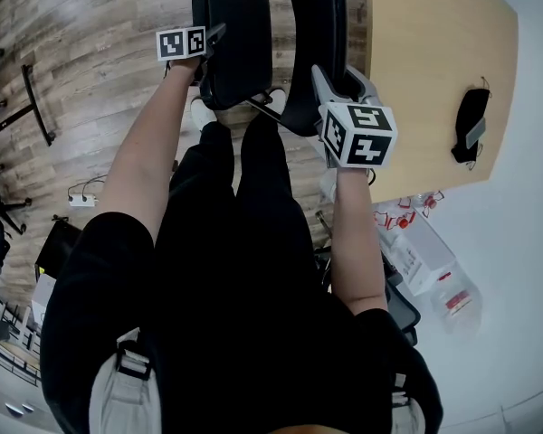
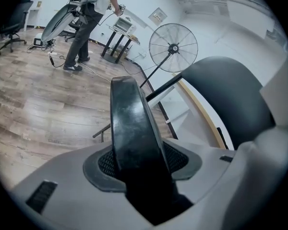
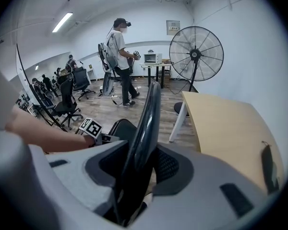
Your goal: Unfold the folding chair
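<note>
The folding chair (image 1: 312,52) was seen standing on the wood floor (image 1: 90,25) just ahead of the person's legs (image 1: 244,206), beside a pale wooden table (image 1: 434,70). Its black seat (image 2: 129,119) was taken edge-on between the jaws of the left gripper (image 2: 144,164). The pads appeared to be pressed on it, though the contact was not clearly shown. The right gripper (image 3: 139,169) was clenched on the thin rim of the backrest (image 3: 148,119) (the seat lay to its left).
</note>
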The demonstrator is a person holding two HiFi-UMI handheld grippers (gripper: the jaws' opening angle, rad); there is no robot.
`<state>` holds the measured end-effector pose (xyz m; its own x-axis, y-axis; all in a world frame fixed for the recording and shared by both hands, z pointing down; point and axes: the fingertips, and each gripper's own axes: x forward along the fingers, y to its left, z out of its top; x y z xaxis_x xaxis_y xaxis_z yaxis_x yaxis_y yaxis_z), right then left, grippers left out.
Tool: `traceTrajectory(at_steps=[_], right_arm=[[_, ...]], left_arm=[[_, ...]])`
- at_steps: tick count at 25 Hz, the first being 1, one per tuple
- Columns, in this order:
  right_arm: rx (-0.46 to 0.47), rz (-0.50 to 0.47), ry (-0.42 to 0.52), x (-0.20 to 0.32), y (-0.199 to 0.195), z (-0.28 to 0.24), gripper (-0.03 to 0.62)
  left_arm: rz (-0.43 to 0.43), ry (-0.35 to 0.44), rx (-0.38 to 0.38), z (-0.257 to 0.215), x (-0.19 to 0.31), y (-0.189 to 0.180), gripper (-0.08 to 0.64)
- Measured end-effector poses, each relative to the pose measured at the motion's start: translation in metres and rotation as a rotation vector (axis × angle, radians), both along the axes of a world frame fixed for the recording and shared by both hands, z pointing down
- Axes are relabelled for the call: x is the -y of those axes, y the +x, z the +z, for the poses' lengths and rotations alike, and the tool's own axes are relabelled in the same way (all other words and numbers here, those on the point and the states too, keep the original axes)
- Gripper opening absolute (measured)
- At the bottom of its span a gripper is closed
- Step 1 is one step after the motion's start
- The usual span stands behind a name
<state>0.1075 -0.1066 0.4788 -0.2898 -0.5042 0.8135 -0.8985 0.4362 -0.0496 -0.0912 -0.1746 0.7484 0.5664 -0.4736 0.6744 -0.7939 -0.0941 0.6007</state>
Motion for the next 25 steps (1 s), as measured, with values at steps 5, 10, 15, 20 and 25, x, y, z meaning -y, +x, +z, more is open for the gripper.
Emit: traceTrajectory(at_steps=[5, 10, 15, 20, 25], right_arm=[[-0.015, 0.017, -0.017, 0.003, 0.007, 0.011, 0.141], [-0.040, 0.040, -0.039, 0.006, 0.020, 0.021, 0.143], [-0.078, 0.066, -0.060, 0.011, 0.040, 0.035, 0.147], [-0.093, 0.085, -0.077, 0.014, 0.051, 0.048, 0.153], [-0.093, 0.086, -0.083, 0.016, 0.057, 0.061, 0.156]], left_arm=[[-0.001, -0.025, -0.027, 0.016, -0.004, -0.021, 0.227], [-0.005, -0.028, -0.047, 0.028, -0.007, -0.036, 0.233], [-0.010, -0.035, -0.060, 0.044, -0.009, -0.048, 0.241], [-0.019, -0.049, -0.085, 0.062, -0.013, -0.065, 0.245], [-0.029, -0.040, -0.121, 0.081, -0.015, -0.081, 0.250]])
